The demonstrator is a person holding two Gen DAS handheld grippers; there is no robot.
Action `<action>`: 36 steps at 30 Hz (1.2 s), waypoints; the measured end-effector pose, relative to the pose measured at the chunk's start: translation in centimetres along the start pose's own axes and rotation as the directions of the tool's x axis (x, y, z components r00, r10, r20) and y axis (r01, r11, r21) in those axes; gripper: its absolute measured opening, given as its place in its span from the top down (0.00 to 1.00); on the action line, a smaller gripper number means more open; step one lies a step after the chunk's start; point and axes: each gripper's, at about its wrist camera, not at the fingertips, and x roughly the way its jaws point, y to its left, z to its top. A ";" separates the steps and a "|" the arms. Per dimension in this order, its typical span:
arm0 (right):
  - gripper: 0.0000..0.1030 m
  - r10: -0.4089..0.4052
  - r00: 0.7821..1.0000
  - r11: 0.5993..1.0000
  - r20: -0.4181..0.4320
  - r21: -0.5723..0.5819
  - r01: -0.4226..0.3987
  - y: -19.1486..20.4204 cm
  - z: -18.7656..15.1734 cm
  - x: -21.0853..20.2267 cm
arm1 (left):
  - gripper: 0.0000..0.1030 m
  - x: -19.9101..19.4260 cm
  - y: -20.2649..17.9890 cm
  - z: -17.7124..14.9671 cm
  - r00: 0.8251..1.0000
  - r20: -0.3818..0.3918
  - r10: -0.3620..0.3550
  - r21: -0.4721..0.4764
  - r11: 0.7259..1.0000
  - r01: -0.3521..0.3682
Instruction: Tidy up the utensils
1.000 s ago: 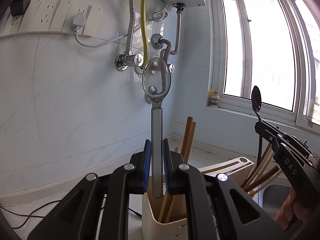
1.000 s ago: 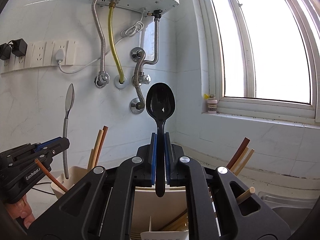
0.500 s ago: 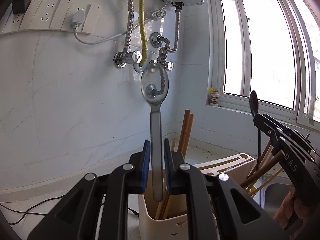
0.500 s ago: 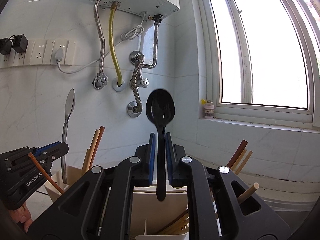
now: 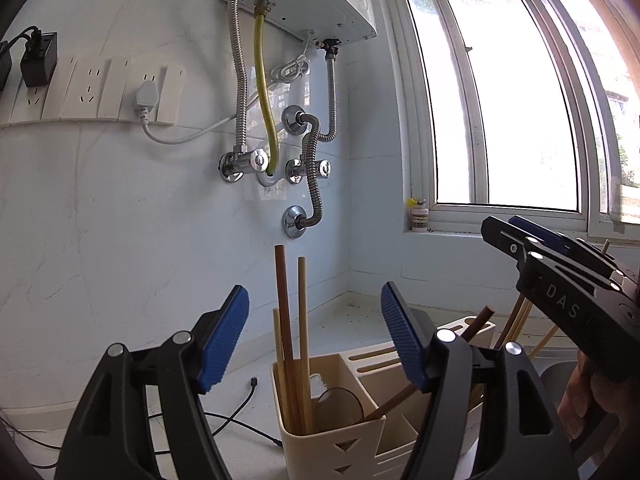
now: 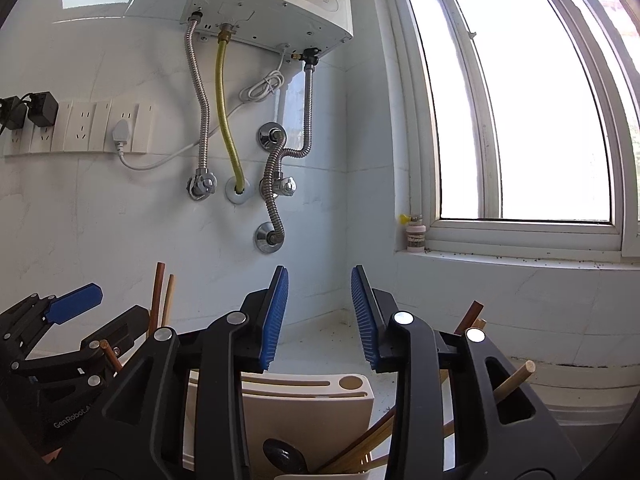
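Observation:
My left gripper (image 5: 314, 336) hangs over the cream utensil holder (image 5: 340, 452), jaws opening wide with nothing between them. The metal spoon (image 5: 338, 408) stands bowl-up inside the holder's left compartment, beside several wooden chopsticks (image 5: 285, 320). My right gripper (image 6: 320, 316) is over the same holder (image 6: 304, 400), jaws opening and empty. The black spoon (image 6: 285, 456) lies down inside a compartment below it. Each gripper shows in the other's view: the right gripper (image 5: 500, 226) at the right edge, the left gripper (image 6: 100, 314) at the lower left.
More chopsticks (image 6: 512, 378) lean out of the holder's right side. A person's hand (image 5: 580, 404) grips the right tool. Behind stand a tiled wall with metal hoses (image 5: 316, 176), a socket strip (image 5: 92, 96), a window (image 5: 500, 100) and a small bottle (image 5: 418, 218) on the sill. Cables (image 5: 240, 412) lie on the counter.
Both grippers let go of their spoons. The metal spoon dropped into the holder's left compartment and the black spoon into another. Both pairs of jaws spread apart, the left much wider.

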 end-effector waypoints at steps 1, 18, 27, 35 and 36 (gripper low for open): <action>0.69 0.001 1.000 1.000 0.002 -0.002 -0.001 0.0 0.1 -0.1 | 0.32 -0.2 0.0 0.1 1.000 0.003 0.003 0.001 1.000 -0.003; 0.45 0.010 0.996 1.000 0.091 0.025 -0.013 -1.7 4.0 -4.4 | 0.12 -4.2 -0.7 3.9 0.996 0.052 0.069 0.062 0.995 -0.072; 0.35 0.071 0.994 0.996 0.087 0.043 -0.075 -3.5 4.9 -8.0 | 0.07 -8.1 -3.1 5.2 0.991 0.063 0.119 0.117 0.985 -0.126; 0.22 0.059 0.996 0.995 0.074 0.075 -0.064 -4.6 4.5 -12.1 | 0.05 -11.7 -3.6 5.5 0.991 0.036 0.127 0.111 0.985 -0.130; 0.21 0.052 0.996 0.996 0.073 0.074 -0.058 -4.7 4.4 -12.8 | 0.05 -12.2 -3.6 5.5 0.992 0.032 0.126 0.110 0.986 -0.128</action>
